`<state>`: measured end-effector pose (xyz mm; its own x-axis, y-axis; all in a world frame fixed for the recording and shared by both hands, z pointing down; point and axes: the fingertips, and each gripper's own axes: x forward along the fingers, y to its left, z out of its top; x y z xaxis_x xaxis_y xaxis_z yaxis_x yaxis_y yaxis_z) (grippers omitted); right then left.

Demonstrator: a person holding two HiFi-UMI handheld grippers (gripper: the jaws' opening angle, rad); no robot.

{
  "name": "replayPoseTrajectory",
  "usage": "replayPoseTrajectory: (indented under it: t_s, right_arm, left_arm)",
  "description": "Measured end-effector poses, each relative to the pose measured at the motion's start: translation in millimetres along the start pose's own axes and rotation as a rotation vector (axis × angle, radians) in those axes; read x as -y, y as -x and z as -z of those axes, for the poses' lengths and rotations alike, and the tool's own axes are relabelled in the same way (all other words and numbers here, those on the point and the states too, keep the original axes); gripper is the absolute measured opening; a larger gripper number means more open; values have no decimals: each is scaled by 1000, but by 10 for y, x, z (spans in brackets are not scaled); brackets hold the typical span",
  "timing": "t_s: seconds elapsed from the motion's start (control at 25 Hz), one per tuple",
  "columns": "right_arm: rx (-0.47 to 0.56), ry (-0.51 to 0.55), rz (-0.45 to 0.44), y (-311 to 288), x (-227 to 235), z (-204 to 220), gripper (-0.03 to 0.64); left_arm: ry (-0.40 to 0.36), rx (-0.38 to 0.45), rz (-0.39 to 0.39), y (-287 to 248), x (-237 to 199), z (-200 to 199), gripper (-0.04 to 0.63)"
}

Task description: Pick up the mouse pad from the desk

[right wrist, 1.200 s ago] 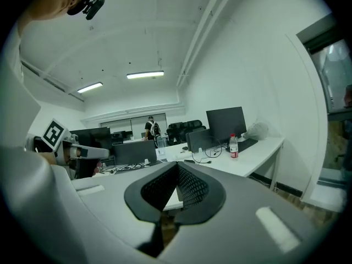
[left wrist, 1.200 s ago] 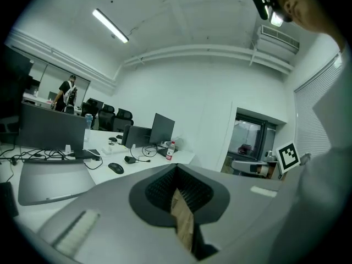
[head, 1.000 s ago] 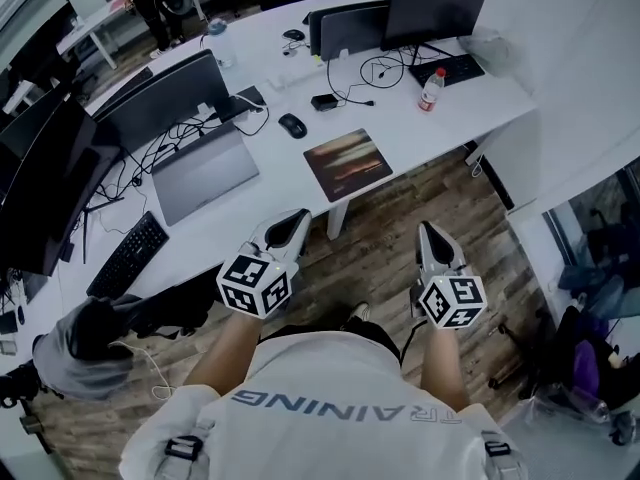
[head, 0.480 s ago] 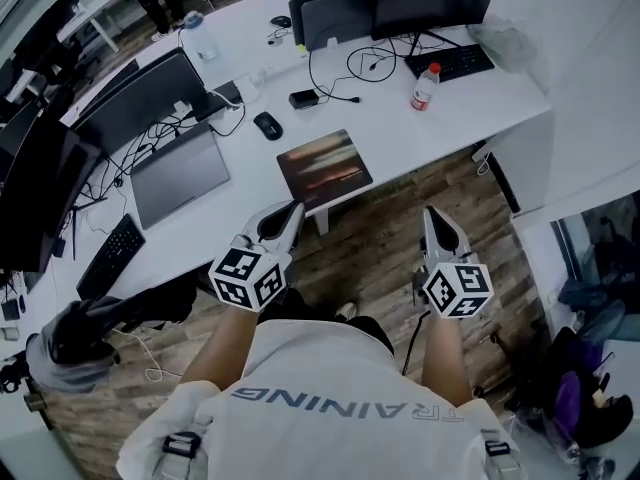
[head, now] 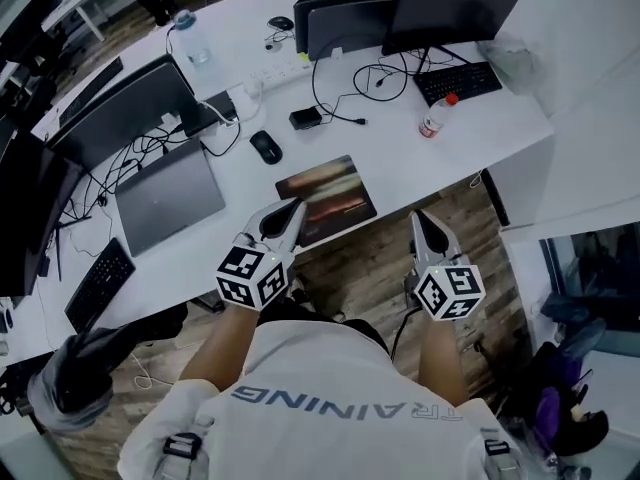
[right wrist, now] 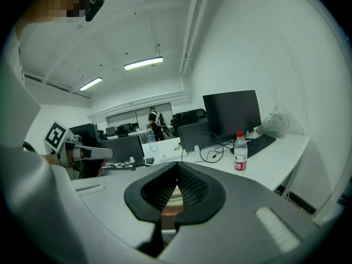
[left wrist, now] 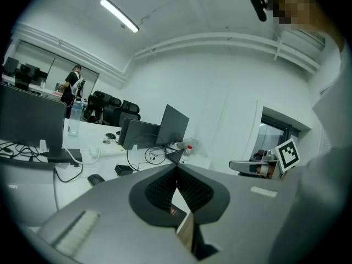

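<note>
The mouse pad [head: 330, 190], a dark rectangle with a reddish-brown print, lies flat at the near edge of the white desk [head: 420, 163]. My left gripper [head: 296, 207] is shut with nothing in it, and its tip overlaps the pad's near left corner in the head view; I cannot tell whether it touches. My right gripper [head: 417, 217] is shut and empty, over the wooden floor just short of the desk edge, right of the pad. In the left gripper view the jaws [left wrist: 176, 168] meet at their tips. The right gripper view shows its jaws [right wrist: 177, 166] closed the same way.
Behind the pad lie a black mouse [head: 265, 146] and a black adapter [head: 305, 118] with cables. A closed grey laptop [head: 168, 196] sits to the left, a water bottle [head: 437, 116] and keyboard [head: 458, 81] to the right. Monitors [head: 450, 10] line the back.
Both grippers have moved forward toward the desk, still shut. The left tip, earlier short of the desk edge, now reaches the pad's near corner.
</note>
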<state>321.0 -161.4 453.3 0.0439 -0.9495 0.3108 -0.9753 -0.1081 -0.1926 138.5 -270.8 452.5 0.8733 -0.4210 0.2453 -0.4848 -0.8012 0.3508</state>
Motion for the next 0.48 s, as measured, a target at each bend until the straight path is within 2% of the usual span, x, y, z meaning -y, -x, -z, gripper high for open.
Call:
replayPoseTrajectory:
  t_s: [0.12,0.28,0.48]
  right_arm:
    - [-27,40,-3,-297,-80,-81,14]
    - [-52,109,-30,-587,-226,-120,13]
    - [-92,125,-122,-918,-291,-137,12]
  left_arm:
    - [0,8,4,-85,-295,-106,0]
    - [18,10,-35,-109,-638,-88,0]
    - [55,14,-116,-47,-769,-43,0]
